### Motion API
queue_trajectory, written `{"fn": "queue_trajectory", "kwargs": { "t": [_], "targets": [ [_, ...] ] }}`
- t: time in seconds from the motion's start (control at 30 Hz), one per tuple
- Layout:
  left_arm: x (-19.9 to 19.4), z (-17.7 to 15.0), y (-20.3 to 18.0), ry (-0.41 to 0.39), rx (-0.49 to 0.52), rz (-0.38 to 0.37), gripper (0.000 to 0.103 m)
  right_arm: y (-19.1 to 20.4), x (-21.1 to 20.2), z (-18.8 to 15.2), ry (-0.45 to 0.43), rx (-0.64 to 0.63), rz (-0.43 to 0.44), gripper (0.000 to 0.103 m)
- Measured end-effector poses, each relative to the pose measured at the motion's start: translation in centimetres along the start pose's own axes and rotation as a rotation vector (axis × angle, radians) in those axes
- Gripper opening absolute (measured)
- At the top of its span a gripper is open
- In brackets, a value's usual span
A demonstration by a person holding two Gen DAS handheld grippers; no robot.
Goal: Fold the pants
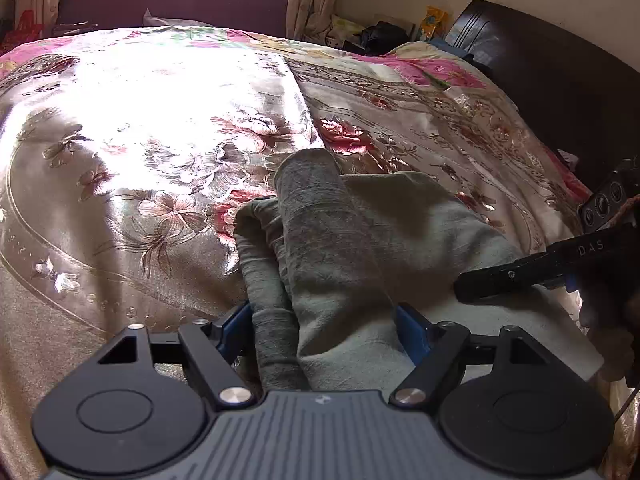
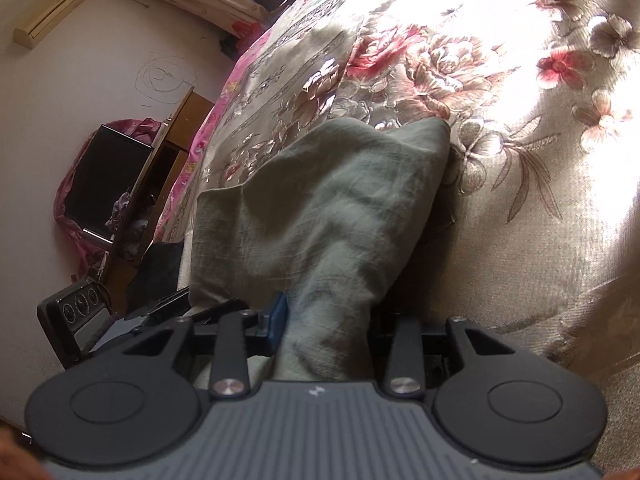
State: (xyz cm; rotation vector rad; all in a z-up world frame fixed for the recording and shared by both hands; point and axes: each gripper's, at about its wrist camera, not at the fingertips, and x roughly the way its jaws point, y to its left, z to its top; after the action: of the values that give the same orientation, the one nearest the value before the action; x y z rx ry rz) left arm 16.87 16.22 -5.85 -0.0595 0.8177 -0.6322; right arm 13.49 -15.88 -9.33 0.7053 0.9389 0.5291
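Grey-green pants (image 1: 352, 240) lie bunched on the floral bedspread (image 1: 140, 160). My left gripper (image 1: 324, 328) has its blue pads on either side of a thick fold of the pants and is shut on it. In the right wrist view the pants (image 2: 320, 208) run up from between the fingers, and my right gripper (image 2: 328, 320) is shut on a bunch of the cloth. The right gripper's black body also shows in the left wrist view (image 1: 520, 276), low over the pants at the right.
A dark wooden headboard (image 1: 560, 80) stands at the right of the bed. Clutter and bags (image 1: 380, 36) sit beyond the bed's far corner by the curtains. In the right wrist view a wooden shelf (image 2: 160, 168) and a pink bag (image 2: 80, 200) stand beside the bed.
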Motion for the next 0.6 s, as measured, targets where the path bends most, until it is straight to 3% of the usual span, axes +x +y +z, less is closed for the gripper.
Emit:
{"fn": "queue_trajectory", "kwargs": {
  "t": [0.07,0.3,0.37,0.47,0.6],
  "targets": [
    [-0.1,0.0,-0.3,-0.002,0.013,0.010,0.084,0.4,0.2,0.0,-0.001,-0.015,-0.016,0.038],
    [-1.5,0.5,-2.5,-0.009,0.092,0.164,0.087,2.2,-2.1,-0.2,-0.030,-0.101,-0.114,0.038],
    [-2.3,0.4,-2.9,-0.011,0.099,0.210,0.087,2.6,-3.7,-0.3,-0.075,-0.112,-0.189,0.038],
    [-3.8,0.5,-4.1,-0.031,0.072,0.258,0.087,3.8,-5.9,-1.0,-0.123,-0.158,-0.261,0.038],
    [-6.1,0.5,-7.1,-0.096,0.038,0.306,0.094,6.8,-7.9,-2.8,-0.146,-0.214,-0.281,0.039]
  ]
}}
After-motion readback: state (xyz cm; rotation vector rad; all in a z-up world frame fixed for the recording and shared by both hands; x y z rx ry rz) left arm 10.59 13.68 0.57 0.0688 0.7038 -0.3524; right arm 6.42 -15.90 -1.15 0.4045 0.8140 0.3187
